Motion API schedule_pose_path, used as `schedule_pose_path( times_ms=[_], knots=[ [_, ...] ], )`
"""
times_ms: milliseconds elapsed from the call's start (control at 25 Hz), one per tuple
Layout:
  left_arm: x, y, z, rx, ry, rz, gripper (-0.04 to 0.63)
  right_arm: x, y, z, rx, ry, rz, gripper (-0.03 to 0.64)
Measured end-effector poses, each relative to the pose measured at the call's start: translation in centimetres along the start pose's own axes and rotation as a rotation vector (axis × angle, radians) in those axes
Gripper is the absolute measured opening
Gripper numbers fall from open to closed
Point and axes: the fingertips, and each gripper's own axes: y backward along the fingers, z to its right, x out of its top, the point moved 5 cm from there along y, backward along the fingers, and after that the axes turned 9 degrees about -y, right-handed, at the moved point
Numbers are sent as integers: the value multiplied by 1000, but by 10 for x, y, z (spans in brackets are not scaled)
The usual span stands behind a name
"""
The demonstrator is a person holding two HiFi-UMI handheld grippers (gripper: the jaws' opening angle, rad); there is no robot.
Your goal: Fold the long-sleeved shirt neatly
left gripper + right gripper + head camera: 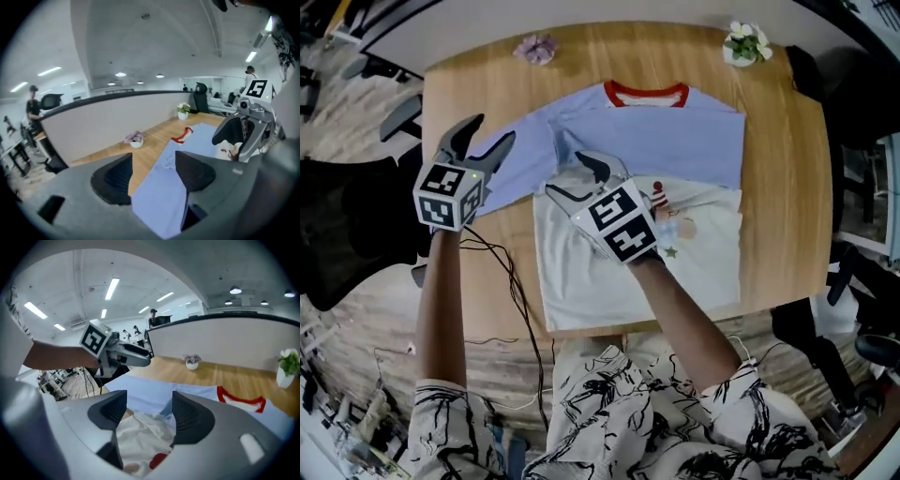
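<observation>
Wooden and pale, our surface fills the middle of the head view. The long-sleeved shirt is spread across it, with its red collar toward the top of the frame and a lavender sleeve reaching to the left. We hold the left hand-held gripper at frame left over that sleeve, jaws apart and pressing on nothing, while the right hand-held gripper hangs at the centre over the shirt's rumpled white body, jaws likewise apart with nothing clamped.
</observation>
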Motion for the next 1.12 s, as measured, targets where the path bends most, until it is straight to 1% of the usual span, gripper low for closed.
schedule_pose_path(
  times_ms=[120, 240, 320, 400, 480, 520, 560, 640, 720, 840, 920, 1000, 1120],
  knots=[
    [-8, 68, 17, 230, 134, 51, 295, 24, 18, -10, 43, 112, 18, 316],
    [-29, 128, 45, 416, 273, 48, 295, 47, 25, -30, 103, 238, 12, 307],
    [-49, 159, 60, 518, 357, 25, 295, 66, 22, -46, 159, 331, 5, 307],
    [-71, 185, 71, 601, 437, 3, 295, 85, 13, -64, 211, 407, 4, 307],
    [-94, 209, 77, 680, 498, -17, 295, 98, -1, -85, 260, 456, 4, 301],
    [-104, 219, 77, 711, 516, -26, 295, 104, -11, -95, 282, 475, 5, 302],
    [-112, 225, 76, 732, 527, -34, 295, 109, -22, -104, 300, 495, 3, 306],
    [-127, 232, 73, 747, 546, -42, 310, 114, -47, -120, 322, 538, -19, 330],
    [-142, 236, 68, 747, 570, -37, 314, 113, -74, -135, 336, 566, -50, 337],
    [-167, 239, 53, 738, 585, -51, 325, 108, -115, -158, 371, 571, -103, 359],
    [-181, 235, 43, 719, 602, -62, 352, 100, -142, -167, 391, 593, -152, 404],
    [-194, 228, 34, 676, 634, -56, 415, 92, -169, -173, 405, 634, -201, 434],
    [-205, 217, 23, 626, 660, -52, 417, 86, -210, -177, 409, 682, -265, 435]
  ],
)
